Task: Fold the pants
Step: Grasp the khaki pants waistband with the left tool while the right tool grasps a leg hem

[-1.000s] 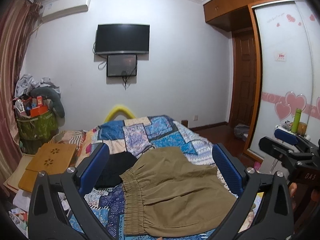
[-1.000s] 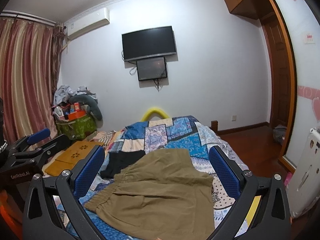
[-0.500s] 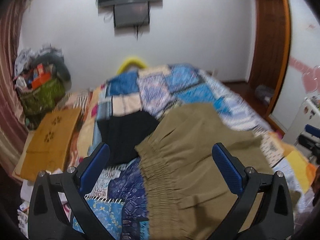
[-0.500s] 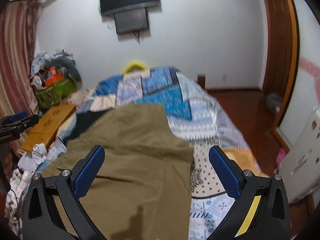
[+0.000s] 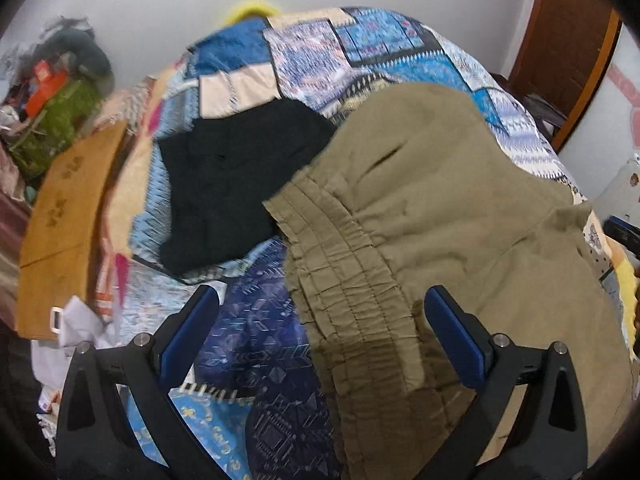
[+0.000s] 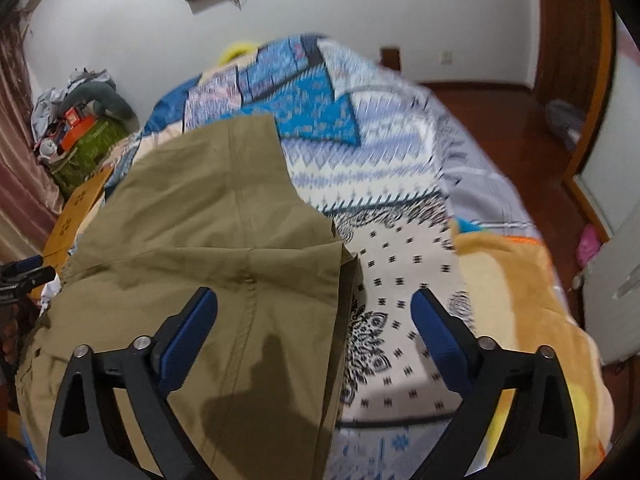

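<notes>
Olive-brown pants (image 5: pixel 440 216) lie spread on a patchwork quilt (image 5: pixel 320 44) on the bed. In the left wrist view the gathered elastic waistband (image 5: pixel 344 280) runs between my fingers. My left gripper (image 5: pixel 320 316) is open and empty, hovering just above the waistband. In the right wrist view the pants (image 6: pixel 208 216) show their leg hem edge (image 6: pixel 340 276) between my fingers. My right gripper (image 6: pixel 316 320) is open and empty above that hem. The left gripper's blue tip shows at the right wrist view's left edge (image 6: pixel 24 270).
A black garment (image 5: pixel 236 176) lies on the quilt left of the pants. A wooden board (image 5: pixel 68 216) and a green bag of clutter (image 5: pixel 56 116) stand left of the bed. A wooden door and floor (image 6: pixel 520 120) are at the right.
Both grippers have tilted down and moved in close over the pants. The left now hovers over the waistband, the right over the leg hem. Both stayed open.
</notes>
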`<state>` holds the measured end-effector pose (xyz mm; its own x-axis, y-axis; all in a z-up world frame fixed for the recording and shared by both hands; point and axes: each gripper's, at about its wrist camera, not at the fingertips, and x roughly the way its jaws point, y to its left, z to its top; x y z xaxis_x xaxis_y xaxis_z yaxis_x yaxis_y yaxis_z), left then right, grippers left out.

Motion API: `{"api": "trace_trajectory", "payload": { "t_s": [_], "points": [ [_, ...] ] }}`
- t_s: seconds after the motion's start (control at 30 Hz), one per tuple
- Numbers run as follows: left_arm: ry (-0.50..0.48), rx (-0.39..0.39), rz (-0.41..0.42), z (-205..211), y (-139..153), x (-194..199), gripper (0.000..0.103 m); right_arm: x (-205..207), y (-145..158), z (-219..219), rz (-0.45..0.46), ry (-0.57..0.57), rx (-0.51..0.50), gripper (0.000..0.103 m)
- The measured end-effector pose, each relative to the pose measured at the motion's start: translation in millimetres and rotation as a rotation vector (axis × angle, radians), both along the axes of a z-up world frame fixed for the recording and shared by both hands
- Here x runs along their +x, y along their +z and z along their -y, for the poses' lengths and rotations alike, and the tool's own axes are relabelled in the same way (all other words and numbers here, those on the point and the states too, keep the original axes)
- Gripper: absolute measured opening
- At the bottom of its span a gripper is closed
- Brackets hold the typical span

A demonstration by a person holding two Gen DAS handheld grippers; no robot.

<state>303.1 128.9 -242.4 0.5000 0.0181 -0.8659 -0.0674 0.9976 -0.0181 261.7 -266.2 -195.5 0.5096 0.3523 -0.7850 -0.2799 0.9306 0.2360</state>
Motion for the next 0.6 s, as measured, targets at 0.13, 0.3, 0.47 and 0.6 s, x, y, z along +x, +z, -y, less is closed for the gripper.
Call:
{"api": "trace_trajectory", "payload": {
  "t_s": [0.13,0.3,0.47,0.6],
  "points": [
    [-0.035,-0.061,-0.046,-1.9,-12.5,1.8,0.082,27.0,-19.5,-2.7,-0.072,0.015,0.028,0.072],
    [-0.062,-0.139,-0.024,-0.2,-16.6,-5.1,0.06,39.0,-40.4,-4.8,-0.125,0.048,0.133,0.046],
    [-0.066,-0.133,-0.023,3.3,-15.2,-4.0,0.054,38.8,-53.8,-15.7,-0.151,0.067,0.074,0.012],
    [-0.07,-0.06,-0.007,9.1,-12.2,-6.2,0.053,36.5,-56.0,-21.2,-0.137,0.081,0.02,0.01]
  ]
}}
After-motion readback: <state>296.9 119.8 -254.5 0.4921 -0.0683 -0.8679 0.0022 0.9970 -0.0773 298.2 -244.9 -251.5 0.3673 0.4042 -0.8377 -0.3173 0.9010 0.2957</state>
